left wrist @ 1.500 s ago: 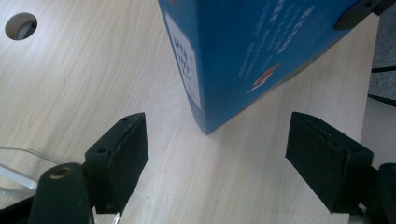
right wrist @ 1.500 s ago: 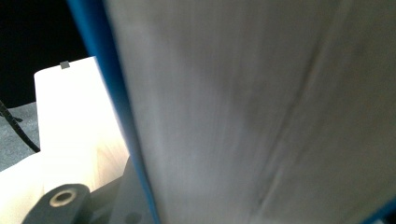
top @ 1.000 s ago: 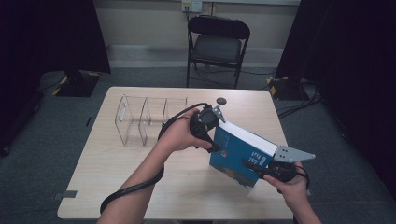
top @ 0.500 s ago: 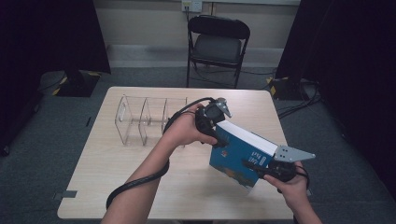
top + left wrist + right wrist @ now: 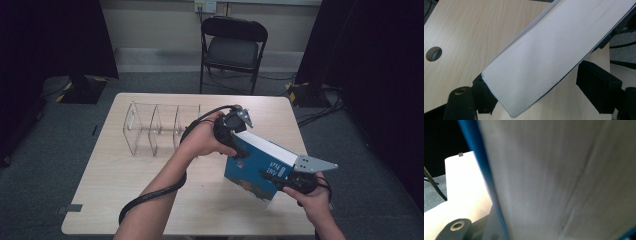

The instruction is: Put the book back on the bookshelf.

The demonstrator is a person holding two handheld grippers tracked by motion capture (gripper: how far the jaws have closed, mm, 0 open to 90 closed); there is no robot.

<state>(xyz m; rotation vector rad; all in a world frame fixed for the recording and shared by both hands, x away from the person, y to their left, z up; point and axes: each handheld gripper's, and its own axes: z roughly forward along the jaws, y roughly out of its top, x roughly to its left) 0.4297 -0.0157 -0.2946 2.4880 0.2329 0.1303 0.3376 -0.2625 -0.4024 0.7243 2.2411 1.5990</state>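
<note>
Two grippers, one book. Right gripper: jaws clamped on the lower near edge of the blue book, which is held tilted above the tabletop; in the right gripper view the page block and blue cover edge run up from between the jaws. Left gripper: at the book's upper far corner, jaws straddling the white page edge; they have just been closing, with the book between them. In the left gripper view one pad touches the book's corner, while the other pad stands clear of the cover, so no clamp there. Beyond the left gripper, on its outer side: clear plastic divider rack, standing on the tabletop, apart from the book. Past the book's corner: round hole in the tabletop. Farther off, behind the tabletop: black folding chair on grey floor.
</note>
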